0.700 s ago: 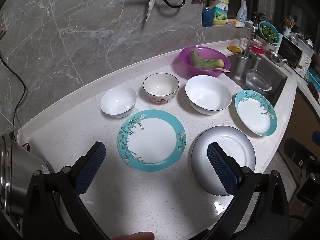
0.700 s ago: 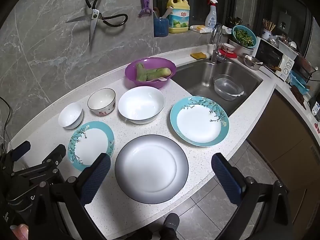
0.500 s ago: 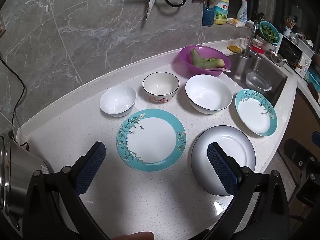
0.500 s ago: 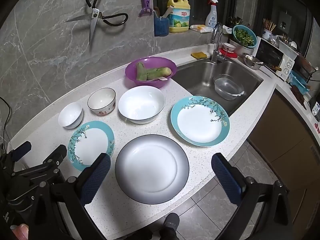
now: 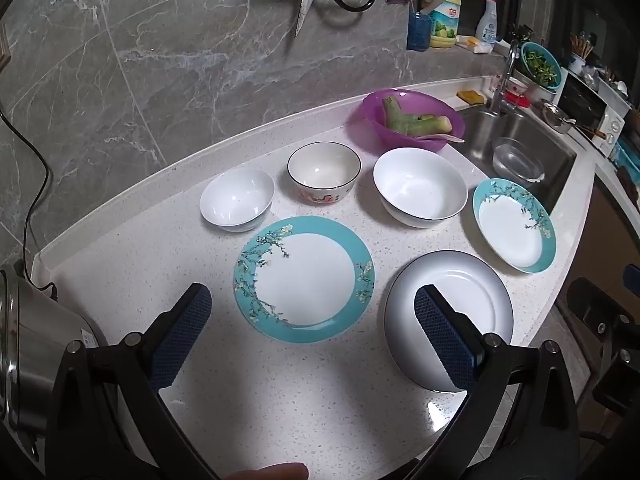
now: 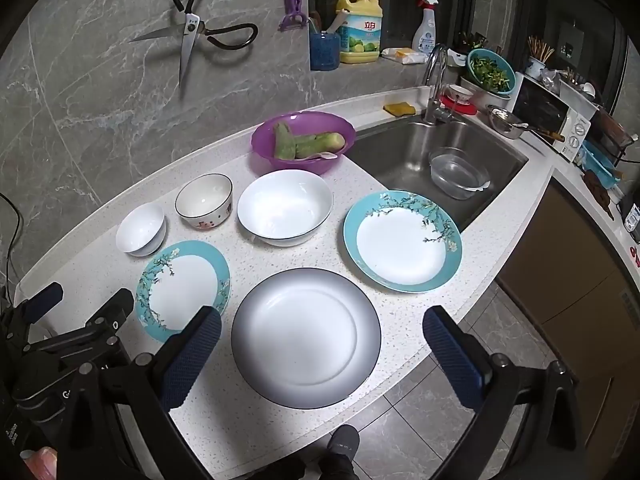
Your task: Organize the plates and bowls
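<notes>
Nothing has moved since the earlier frames: both grippers and every dish sit as they did. Crockery lies spread singly, nothing stacked, so sorting appears not yet begun; the layout looks like a starting arrangement, bowls in a rear row and plates in front. Taking the grey-rimmed plate (image 6: 306, 336) at the counter's near edge as landmark and reading left to right: the small white bowl (image 6: 141, 229) sits far back-left of it, the left teal plate (image 6: 182, 288) just beside it on the left, the black-rimmed patterned bowl (image 6: 205, 200) behind and left, the large white bowl (image 6: 285, 207) directly behind, the right teal plate (image 6: 402, 240) close behind-right. Count: three bowls, three plates, two of them a matching teal pair, likely meant to stack. A purple basin (image 6: 303, 141) holding vegetables stands further back. Left gripper (image 5: 306, 326) hovers released and empty over the left teal plate; right gripper (image 6: 322, 338) likewise spread wide, straddling the landmark plate without contact
</notes>
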A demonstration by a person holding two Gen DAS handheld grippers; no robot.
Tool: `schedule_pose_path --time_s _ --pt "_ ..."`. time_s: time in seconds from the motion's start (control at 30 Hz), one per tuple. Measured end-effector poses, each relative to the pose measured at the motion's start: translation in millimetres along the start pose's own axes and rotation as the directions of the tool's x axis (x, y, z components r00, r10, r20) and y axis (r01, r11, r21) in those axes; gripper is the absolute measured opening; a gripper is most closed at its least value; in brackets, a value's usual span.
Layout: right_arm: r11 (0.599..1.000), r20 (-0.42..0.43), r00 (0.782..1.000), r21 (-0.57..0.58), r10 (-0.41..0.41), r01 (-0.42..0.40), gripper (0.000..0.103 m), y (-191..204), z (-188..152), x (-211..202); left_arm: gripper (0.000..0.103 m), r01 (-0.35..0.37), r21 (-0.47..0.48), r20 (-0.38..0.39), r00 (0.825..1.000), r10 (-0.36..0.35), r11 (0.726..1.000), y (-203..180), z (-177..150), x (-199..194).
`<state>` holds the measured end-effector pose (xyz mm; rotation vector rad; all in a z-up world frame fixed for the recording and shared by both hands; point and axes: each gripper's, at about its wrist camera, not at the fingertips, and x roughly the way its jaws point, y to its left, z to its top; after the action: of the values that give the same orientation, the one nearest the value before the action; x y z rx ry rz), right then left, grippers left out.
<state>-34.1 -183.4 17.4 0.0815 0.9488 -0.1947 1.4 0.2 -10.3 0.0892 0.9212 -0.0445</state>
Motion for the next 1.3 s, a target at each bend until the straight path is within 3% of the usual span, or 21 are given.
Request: schedule_pose_path --time_s 1.3 --pt "1.0 -0.008 1.0 -0.004 -0.003 0.003 0.103 0.8 2.7 4.8 0.103 0.001 -0.001 -0.02 1.0 -0.001 1.0 0.9 1.2 9.6"
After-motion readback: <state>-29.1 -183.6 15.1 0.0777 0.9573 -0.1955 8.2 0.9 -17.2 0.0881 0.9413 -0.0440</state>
